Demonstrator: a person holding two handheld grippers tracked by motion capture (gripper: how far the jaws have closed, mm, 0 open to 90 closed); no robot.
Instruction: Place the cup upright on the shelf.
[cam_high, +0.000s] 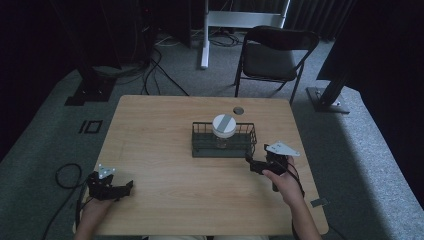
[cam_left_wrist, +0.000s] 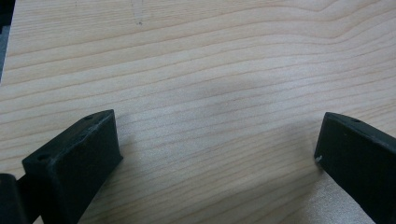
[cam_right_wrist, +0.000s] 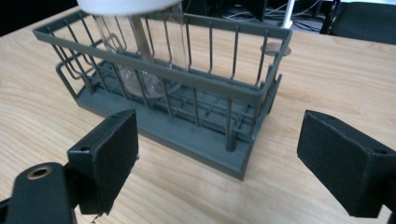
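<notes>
The left gripper (cam_left_wrist: 217, 154), with its two blocky black jaws, stands wide open above the pale, wood-grained table top (cam_left_wrist: 210, 60). One jaw rises at the lower left, the other at the lower right, with bare wood between them. A faint shadow lies on the grain between them.

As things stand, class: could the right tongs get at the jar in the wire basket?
Probably yes: the right tongs are open beside the basket, and the jar rises above its rim.
</notes>
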